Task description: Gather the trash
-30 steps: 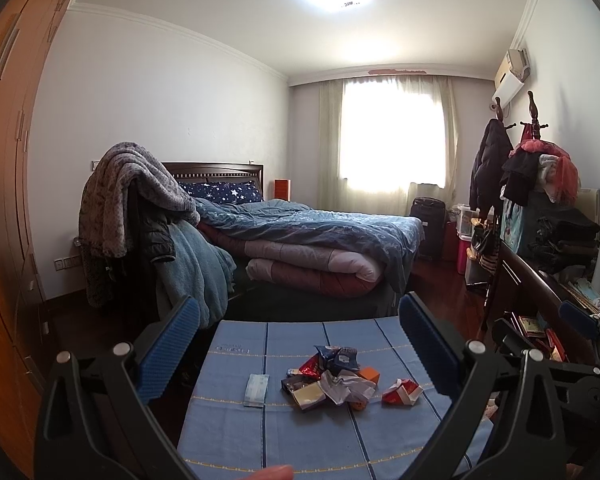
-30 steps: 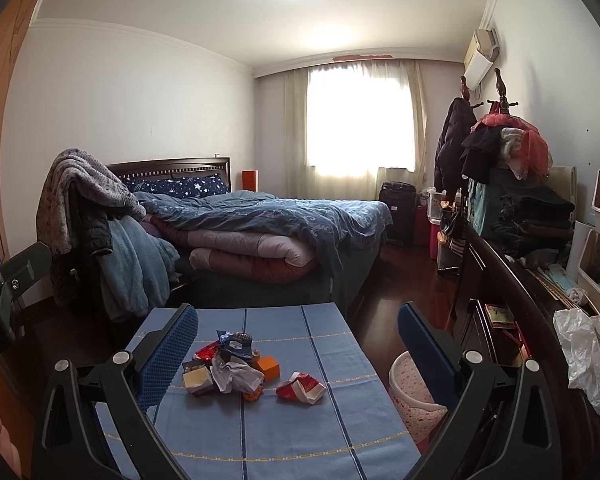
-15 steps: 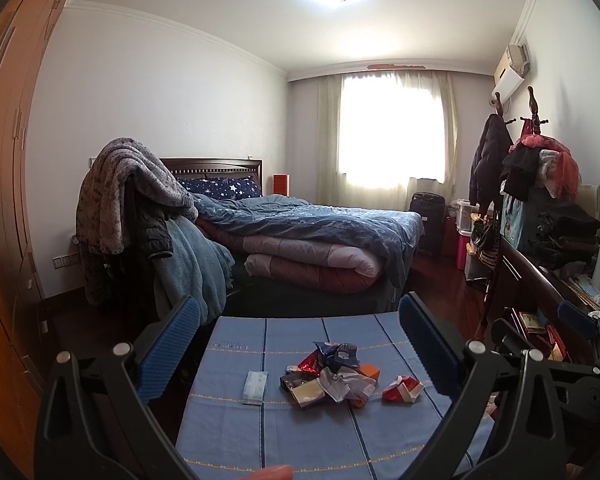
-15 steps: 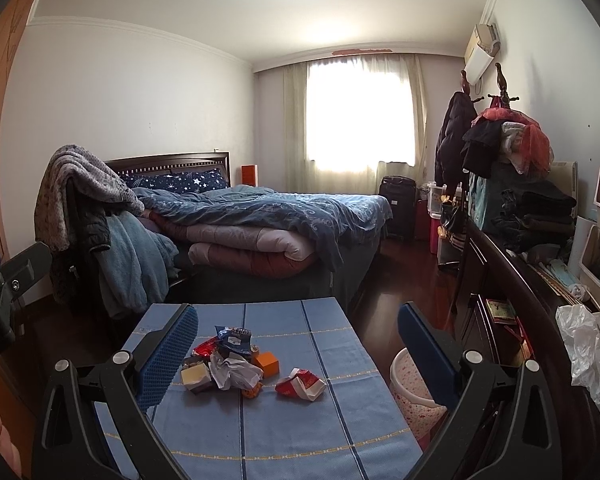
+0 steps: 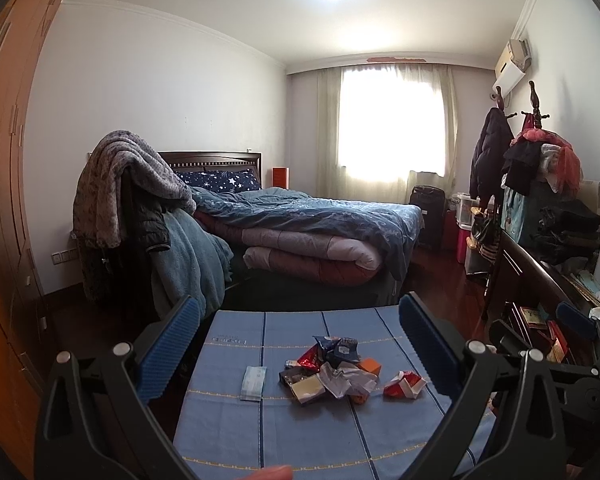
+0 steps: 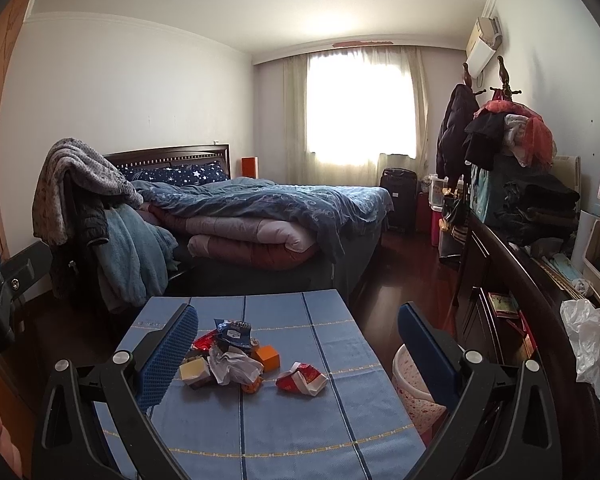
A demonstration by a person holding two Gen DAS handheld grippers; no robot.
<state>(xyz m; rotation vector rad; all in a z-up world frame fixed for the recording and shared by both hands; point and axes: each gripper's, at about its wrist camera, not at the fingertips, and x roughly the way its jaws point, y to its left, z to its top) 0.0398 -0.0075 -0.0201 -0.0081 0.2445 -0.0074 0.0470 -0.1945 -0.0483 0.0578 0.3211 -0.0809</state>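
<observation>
A heap of trash (image 5: 328,368) lies near the middle of a table covered by a blue striped cloth (image 5: 300,436): crumpled white paper (image 6: 234,366), a dark blue wrapper (image 6: 234,330) at the far side, a small orange box (image 6: 269,356), and a yellowish packet (image 6: 192,370) at the near left of the pile. A red-and-white wrapper (image 6: 302,378) sits apart, just to the right of the heap, and a flat pale packet (image 5: 254,383) lies alone to its left. The left gripper (image 5: 298,336) hovers above the near end of the table with its blue-padded fingers (image 5: 170,344) spread wide, holding nothing and touching nothing. The right gripper (image 6: 298,334) is likewise fully spread and empty, its fingers (image 6: 426,350) framing the heap from above. Beside the table's right edge, on the floor, stands a pale speckled bin (image 6: 416,394). Beyond the table are a bed (image 6: 268,216) with blue bedding, a chair draped with blankets (image 5: 140,208), a bright curtained window (image 5: 388,124), and a dark sideboard (image 6: 512,280) along the right wall bearing a white plastic bag (image 6: 594,344).
</observation>
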